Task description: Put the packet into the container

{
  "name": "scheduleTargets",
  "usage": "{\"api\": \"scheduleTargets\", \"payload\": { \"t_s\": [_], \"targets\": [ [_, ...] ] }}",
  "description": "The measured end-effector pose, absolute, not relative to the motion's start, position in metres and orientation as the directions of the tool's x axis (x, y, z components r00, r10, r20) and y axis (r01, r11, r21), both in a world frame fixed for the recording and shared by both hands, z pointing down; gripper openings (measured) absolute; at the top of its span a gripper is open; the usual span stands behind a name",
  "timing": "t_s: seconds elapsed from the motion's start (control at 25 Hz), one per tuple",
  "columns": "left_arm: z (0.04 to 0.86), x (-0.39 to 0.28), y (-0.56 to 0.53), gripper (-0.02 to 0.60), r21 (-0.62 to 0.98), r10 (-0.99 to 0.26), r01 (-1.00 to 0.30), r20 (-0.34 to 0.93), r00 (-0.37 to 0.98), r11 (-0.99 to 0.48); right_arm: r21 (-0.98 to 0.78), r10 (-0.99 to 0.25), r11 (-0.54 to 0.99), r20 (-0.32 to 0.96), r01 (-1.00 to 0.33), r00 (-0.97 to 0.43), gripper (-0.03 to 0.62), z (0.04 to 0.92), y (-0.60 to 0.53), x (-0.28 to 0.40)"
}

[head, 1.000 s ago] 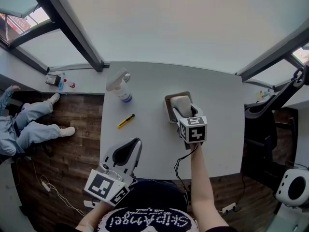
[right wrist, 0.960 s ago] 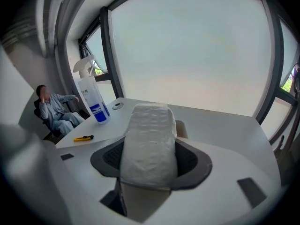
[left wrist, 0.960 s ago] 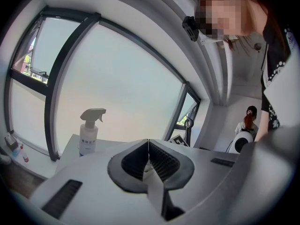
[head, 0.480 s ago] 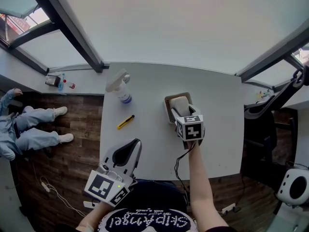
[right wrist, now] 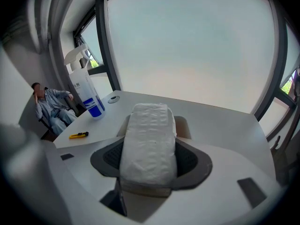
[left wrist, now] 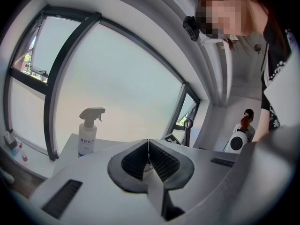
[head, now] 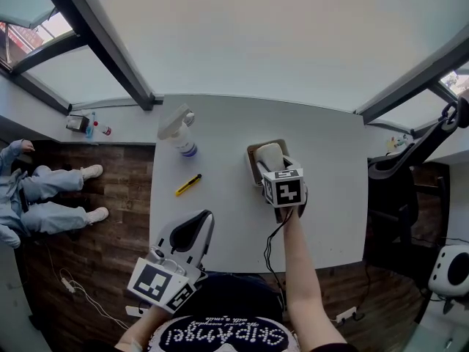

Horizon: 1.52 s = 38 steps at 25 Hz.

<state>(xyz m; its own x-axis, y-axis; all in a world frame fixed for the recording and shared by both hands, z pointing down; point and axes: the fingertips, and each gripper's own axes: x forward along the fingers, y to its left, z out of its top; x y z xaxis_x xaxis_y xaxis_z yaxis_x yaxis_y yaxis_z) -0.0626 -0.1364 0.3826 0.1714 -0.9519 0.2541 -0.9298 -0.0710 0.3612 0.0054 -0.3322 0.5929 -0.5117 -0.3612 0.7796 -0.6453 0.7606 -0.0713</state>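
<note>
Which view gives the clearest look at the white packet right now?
The right gripper view: the packet fills its centre, clamped between the jaws of the right gripper, with the container rim showing behind it. The head view shows only its far end beyond the marker cube. The left gripper view does not show it.

Bright window daylight, fisheye-warped edges

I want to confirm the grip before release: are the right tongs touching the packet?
Touching. The right gripper view shows the white packet squeezed between both pads of the right tongs, with no gap on either side.
</note>
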Motion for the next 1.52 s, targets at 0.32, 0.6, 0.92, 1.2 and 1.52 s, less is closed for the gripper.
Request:
{"api": "scheduleTargets", "payload": {
  "t_s": [0.32,0.6,0.92,1.2,1.52],
  "targets": [
    [0.383,-0.062,-0.135,0.009,0.375,-0.951,-0.924,0.251,0.178,-0.074,-0.059,-0.366,0.762,0.782,-0.644,-0.505,0.267,0.594,-0.331,0.005],
    [0.383,-0.062,-0.133,0.009,0.385,-0.953,-0.92,0.245,0.177,-0.072,-0.052,-0.38,0.774,0.76,-0.631,-0.528,0.267,0.592,-0.329,0.004],
    [0.381,-0.064,-0.131,0.009,0.387,-0.955,-0.919,0.242,0.173,-0.069,-0.047,-0.4,0.784,0.724,-0.619,-0.562,0.27,0.585,-0.327,0.002],
    [0.379,-0.068,-0.131,0.009,0.384,-0.958,-0.921,0.236,0.162,-0.061,-0.03,-0.45,0.775,0.676,-0.632,-0.584,0.273,0.566,-0.329,0.005],
    [0.377,-0.064,-0.13,0.009,0.392,-0.958,-0.917,0.227,0.174,-0.074,-0.019,-0.467,0.77,0.664,-0.637,-0.584,0.273,0.562,-0.328,0.011]
  ]
}}
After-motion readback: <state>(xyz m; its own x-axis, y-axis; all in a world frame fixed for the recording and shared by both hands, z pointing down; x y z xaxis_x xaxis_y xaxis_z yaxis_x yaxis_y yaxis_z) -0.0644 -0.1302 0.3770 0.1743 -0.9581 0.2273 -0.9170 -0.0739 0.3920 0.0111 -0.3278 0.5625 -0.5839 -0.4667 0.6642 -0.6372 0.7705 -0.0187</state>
